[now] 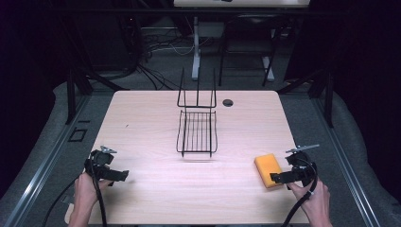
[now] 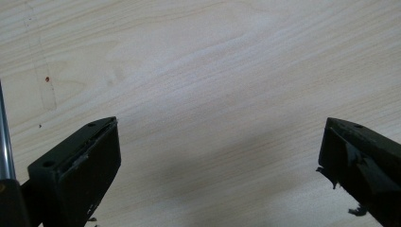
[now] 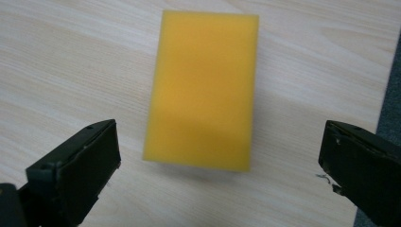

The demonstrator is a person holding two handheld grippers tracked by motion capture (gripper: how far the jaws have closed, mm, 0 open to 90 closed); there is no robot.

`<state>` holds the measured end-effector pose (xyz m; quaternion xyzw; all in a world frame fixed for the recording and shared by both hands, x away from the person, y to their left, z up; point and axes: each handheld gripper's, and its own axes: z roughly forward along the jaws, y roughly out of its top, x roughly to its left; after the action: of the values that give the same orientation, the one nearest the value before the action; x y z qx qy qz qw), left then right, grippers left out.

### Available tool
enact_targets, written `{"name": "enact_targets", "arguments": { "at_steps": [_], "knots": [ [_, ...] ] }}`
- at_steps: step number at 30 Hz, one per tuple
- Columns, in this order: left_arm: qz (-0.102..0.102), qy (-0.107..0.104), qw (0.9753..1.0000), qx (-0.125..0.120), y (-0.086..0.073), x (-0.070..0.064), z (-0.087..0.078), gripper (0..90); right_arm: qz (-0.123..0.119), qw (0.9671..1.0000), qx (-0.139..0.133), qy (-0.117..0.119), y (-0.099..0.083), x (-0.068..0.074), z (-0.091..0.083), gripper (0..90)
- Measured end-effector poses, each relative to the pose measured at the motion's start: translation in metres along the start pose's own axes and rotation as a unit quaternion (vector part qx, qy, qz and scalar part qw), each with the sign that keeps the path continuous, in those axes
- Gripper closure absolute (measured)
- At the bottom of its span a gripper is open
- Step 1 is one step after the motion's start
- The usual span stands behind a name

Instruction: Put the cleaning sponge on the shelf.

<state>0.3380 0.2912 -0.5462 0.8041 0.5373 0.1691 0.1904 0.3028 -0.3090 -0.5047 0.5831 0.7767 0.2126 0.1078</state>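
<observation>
Right gripper (image 3: 220,156) is lining up on the yellow sponge (image 3: 203,90) — jaws spread wide, nothing held, sponge lying flat between and just ahead of them. In the high view the sponge (image 1: 267,169) is sitting near the table's (image 1: 142,123) right edge, toward the near right corner, with the right gripper (image 1: 280,178) just at its near end. Step in hand looks like the approach before the grasp; next move is calling for pushing forward so the jaws straddle the sponge's long sides, then closing. Left gripper (image 2: 220,156) is idling open over bare wood near the left edge (image 1: 118,175). Wire rack (image 1: 197,132) is standing mid-table, well apart — nothing is blocking the reach.
</observation>
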Motion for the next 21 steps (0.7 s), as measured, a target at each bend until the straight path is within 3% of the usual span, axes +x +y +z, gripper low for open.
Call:
{"name": "enact_targets", "arguments": {
  "at_steps": [6, 8, 11, 12, 13, 21],
  "knots": [
    [-0.001, 0.000, 1.0000, 0.001, 0.000, 0.000, 0.000, 0.1, -0.002, 0.9999, 0.017, 0.000, 0.008, 0.005, 0.006, 0.0],
    [0.001, -0.001, 1.0000, 0.001, 0.000, 0.000, 0.001, 0.1, -0.011, 0.9993, 0.033, -0.011, 0.011, 0.005, 0.008, 0.0],
    [0.002, -0.002, 1.0000, 0.000, 0.000, 0.001, 0.000, 0.1, -0.001, 0.9996, 0.030, 0.004, 0.012, 0.009, 0.016, 0.0],
    [0.002, -0.002, 1.0000, 0.000, 0.000, 0.001, 0.000, 0.1, -0.011, 0.9990, 0.042, -0.012, 0.013, 0.009, 0.016, 0.0],
    [0.000, -0.003, 1.0000, 0.000, -0.001, 0.001, 0.000, 0.0, -0.005, 0.9994, 0.034, -0.005, 0.012, 0.010, 0.019, 0.0],
    [0.007, -0.006, 1.0000, 0.004, 0.001, 0.000, 0.002, 0.1, -0.007, 0.9990, 0.041, -0.018, 0.014, 0.009, 0.027, 0.0]
  ]
}}
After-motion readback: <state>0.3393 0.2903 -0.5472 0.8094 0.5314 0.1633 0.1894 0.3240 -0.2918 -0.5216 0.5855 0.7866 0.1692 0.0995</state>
